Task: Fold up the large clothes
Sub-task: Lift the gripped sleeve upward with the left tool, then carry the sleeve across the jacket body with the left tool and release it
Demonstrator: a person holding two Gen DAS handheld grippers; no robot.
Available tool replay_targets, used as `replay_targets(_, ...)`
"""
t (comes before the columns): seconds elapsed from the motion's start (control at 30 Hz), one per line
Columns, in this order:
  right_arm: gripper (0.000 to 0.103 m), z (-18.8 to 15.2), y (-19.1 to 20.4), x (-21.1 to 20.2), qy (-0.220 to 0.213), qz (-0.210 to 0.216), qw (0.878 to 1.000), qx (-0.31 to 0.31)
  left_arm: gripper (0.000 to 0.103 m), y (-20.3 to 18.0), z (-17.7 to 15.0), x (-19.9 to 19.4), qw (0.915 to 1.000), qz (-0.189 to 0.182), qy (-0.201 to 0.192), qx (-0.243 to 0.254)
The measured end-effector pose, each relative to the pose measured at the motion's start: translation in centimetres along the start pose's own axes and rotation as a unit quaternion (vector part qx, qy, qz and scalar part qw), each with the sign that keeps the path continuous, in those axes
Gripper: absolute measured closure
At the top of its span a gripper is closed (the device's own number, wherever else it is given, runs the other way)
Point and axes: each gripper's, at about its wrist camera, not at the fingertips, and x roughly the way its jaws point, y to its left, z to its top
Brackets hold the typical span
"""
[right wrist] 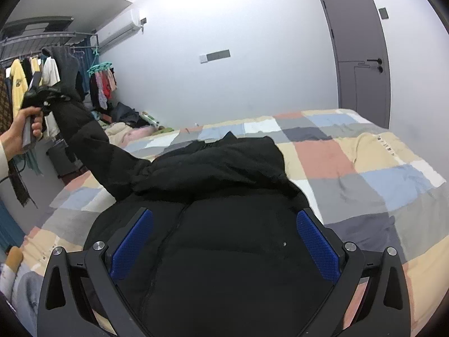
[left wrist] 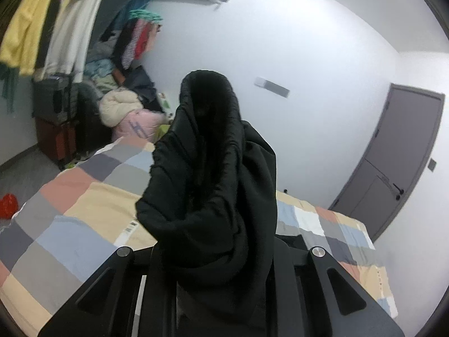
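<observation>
1. Left gripper (right wrist: 49,95): seen from the right wrist view raised at far left, held in a person's hand (right wrist: 23,129). Its jaws are clamped on the sleeve (right wrist: 92,140) of the black jacket (right wrist: 224,252); in the left wrist view the cuff end (left wrist: 207,106) stands up past the fingers and hides them.
2. Right gripper (right wrist: 224,247): jaws spread wide, blue pads (right wrist: 318,245) apart on either side, nothing pinched. It hovers over the jacket's near front; contact cannot be told.
3. Jacket: lies on the bed (right wrist: 364,168), body spread flat, front up, zip line running from near to far. Collar end points to the far side. The held sleeve stretches up and left, off the body at a slant, taut.
4. Bedcover: checked in peach, grey, blue, cream. A row of small dark marks on a cream square at right, too small to read.
5. No readable brand or label on the jacket.
6. Beyond: clothes rail (right wrist: 33,64) at far left, grey door (right wrist: 359,42) at far right.
</observation>
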Motion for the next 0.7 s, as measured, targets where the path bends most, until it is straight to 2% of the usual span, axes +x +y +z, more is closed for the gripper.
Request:
replay_targets(0.2,0.000,-0.2,-0.7,-1.2,-0.010,0.004,1.000,-0.003,0.083,-8.0,-2.0,1.2,0.9985,-0.020,0.012,0.049)
replay_targets(0.4,0.000,-0.2,-1.4,-1.8,-0.018,0.017,1.000,0.000,0.083,-16.1,-5.2,3.6,0.9940,-0.049,0.023,0.095)
replay_targets(0.6,0.000,-0.5,-1.8,-1.7,-0.011,0.028,1.000,0.000,0.083,-24.8,-11.0,6.0,0.9860,-0.074,0.050,0.141)
replay_targets(0.7,0.000,-0.5,-1.9,-1.8,-0.013,0.034,0.999,0.002,0.083,-27.6,-13.7,7.7,0.9823,-0.083,0.067,0.154)
